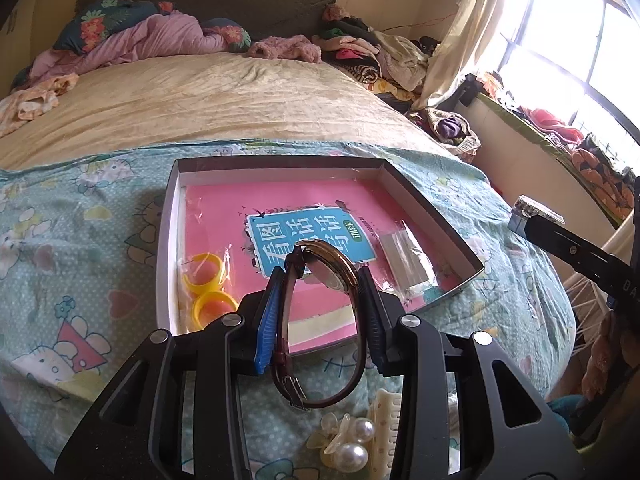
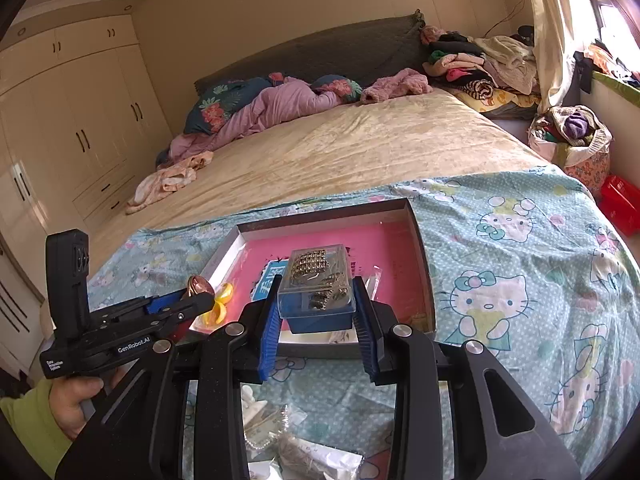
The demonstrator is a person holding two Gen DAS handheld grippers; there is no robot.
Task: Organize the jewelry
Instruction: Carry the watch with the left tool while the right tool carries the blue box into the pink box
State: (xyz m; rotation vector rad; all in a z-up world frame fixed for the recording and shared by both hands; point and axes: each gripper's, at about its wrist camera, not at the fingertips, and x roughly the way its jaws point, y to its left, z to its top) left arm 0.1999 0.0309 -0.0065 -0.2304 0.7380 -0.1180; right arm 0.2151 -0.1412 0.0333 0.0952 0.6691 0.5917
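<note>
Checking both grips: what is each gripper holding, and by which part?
Left gripper holds the watch by its strap; right gripper clamps the jewelry case by its sides.

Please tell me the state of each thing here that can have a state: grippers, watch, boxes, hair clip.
Left gripper: shut on the watch.
Watch: strap buckled, held over the tray.
Right gripper: shut on the small box.
Small box: lid closed, jewelry inside.
Tray: open, no lid.
Hair clip: lying on the bed.

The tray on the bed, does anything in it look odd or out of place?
Mostly no: two yellow rings and a clear bag lie inside the tray. Its floor is a pink book, not jewelry.
</note>
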